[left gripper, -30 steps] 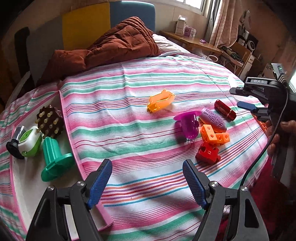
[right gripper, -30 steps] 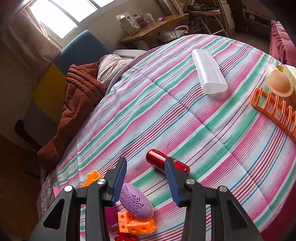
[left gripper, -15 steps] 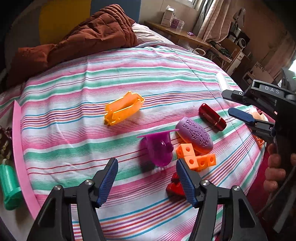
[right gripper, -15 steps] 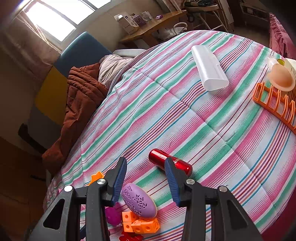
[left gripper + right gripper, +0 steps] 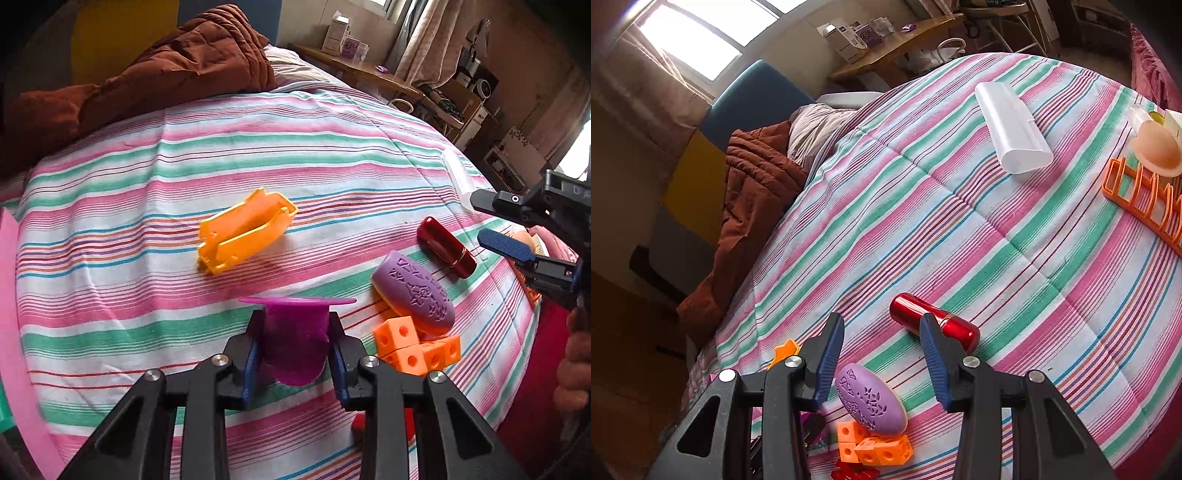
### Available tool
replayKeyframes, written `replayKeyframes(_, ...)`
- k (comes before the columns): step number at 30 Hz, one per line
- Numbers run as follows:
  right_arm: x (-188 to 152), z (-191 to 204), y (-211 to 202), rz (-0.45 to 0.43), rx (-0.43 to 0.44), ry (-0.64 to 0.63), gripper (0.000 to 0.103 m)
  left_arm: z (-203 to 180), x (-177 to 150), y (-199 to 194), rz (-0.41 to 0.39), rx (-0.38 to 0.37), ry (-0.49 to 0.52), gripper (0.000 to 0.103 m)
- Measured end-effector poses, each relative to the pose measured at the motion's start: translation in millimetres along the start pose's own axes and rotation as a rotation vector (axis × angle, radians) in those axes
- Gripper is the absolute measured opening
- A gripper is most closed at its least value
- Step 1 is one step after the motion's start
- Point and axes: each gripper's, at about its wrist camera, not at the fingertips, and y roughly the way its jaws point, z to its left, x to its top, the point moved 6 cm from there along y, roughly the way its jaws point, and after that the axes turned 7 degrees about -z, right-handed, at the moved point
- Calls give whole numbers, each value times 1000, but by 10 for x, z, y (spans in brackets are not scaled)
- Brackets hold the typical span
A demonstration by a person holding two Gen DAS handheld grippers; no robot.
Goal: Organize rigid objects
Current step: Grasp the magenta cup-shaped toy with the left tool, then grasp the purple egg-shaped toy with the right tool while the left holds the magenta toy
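The left gripper point(image 5: 295, 343) has just closed its jaws on the purple flanged cup point(image 5: 297, 332) on the striped bed cover point(image 5: 258, 147). Right of it lie orange linked cubes point(image 5: 417, 347) and a lilac embossed oval point(image 5: 413, 291); farther, a red capsule point(image 5: 445, 251) and an orange clip point(image 5: 245, 229). The right gripper point(image 5: 882, 354) hovers, jaws apart, empty.

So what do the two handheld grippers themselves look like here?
Both are alike: black angular frames with silver bolt heads, and fingers faced with ribbed blue pads. The left gripper shows this up close. The right gripper carries white lettering on its black body; the rest of the marking is cut off.
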Motion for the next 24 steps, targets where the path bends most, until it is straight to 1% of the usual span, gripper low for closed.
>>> replayKeyframes(5, 56, -185, -54, -23, 5, 104, 43, 112, -203, -177, -51, 40, 29, 32)
replayKeyframes(7, 77, -267, -60, -31, -9, 143, 43, 115, -268, -213, -62, 61, 63, 32)
replayKeyframes(10, 54, -345, -24, -10, -15, 187, 43, 114, -291, -216, -69, 70, 81, 31)
replayKeyframes(12, 37, -358, -2, -2, -32, 183, 43, 132, -303, -237, -67, 64, 71, 31)
replayKeyframes(18, -4, -329, 96, 24, -82, 128, 43, 120, -392, -306, -85, 77, 90, 31)
replayKeyframes(24, -30, -372, 83, 24, -113, 128, 43, 122, -442, -356, -96, 75, 95, 31)
